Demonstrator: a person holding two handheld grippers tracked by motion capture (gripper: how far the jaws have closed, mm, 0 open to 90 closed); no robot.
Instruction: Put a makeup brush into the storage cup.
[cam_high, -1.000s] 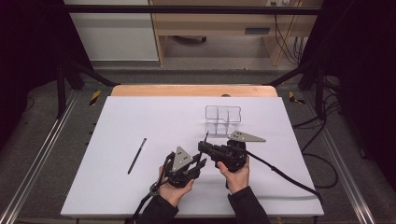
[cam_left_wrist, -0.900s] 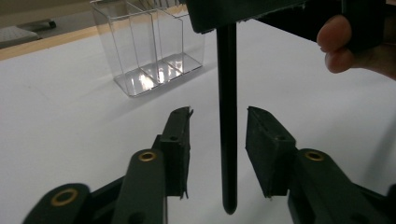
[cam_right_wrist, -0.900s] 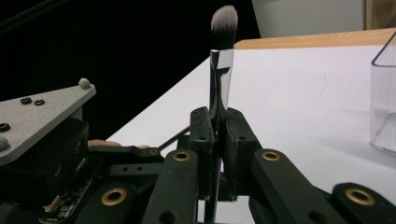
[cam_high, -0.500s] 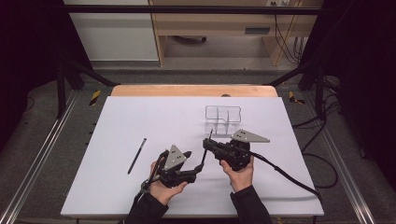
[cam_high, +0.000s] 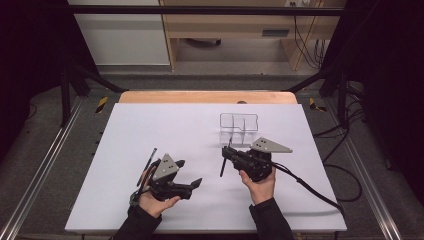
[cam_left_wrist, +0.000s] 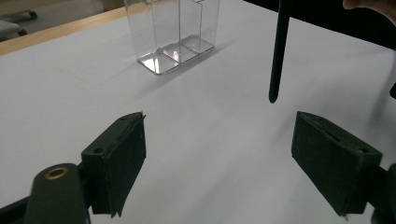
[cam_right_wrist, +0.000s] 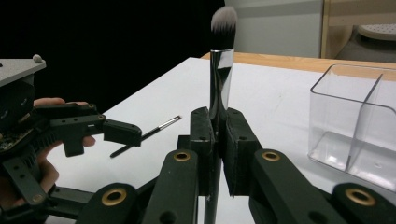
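Nearest to us, our left gripper (cam_high: 189, 175) sits low on the white table (cam_high: 150, 125), and its jaws have just been opening; in the left gripper view the two black pads (cam_left_wrist: 119, 161) stand wide apart with only bare table between them. Our left hand (cam_high: 152, 202) is cut off at the sleeve by the bottom edge of the high view.

Beside it, our right gripper (cam_right_wrist: 218, 140) is clamped tight on a makeup brush (cam_right_wrist: 220, 84), held upright. From the right gripper view we see its grey-white bristles and silver ferrule rising above the pads, while the part of the handle between the jaws is hidden. In the left gripper view the dark handle hangs with its tip above the table, its upper end cut off by the top of the frame. In the high view the brush (cam_high: 224, 161) is only a thin dark line.

Left of our left hand a second brush (cam_high: 148, 162) lies flat on the table, partly hidden by the gripper's grey plate.

Farther off stands a clear plastic organizer (cam_high: 239, 127) with dividers; its walls are hard to make out against the white surface.
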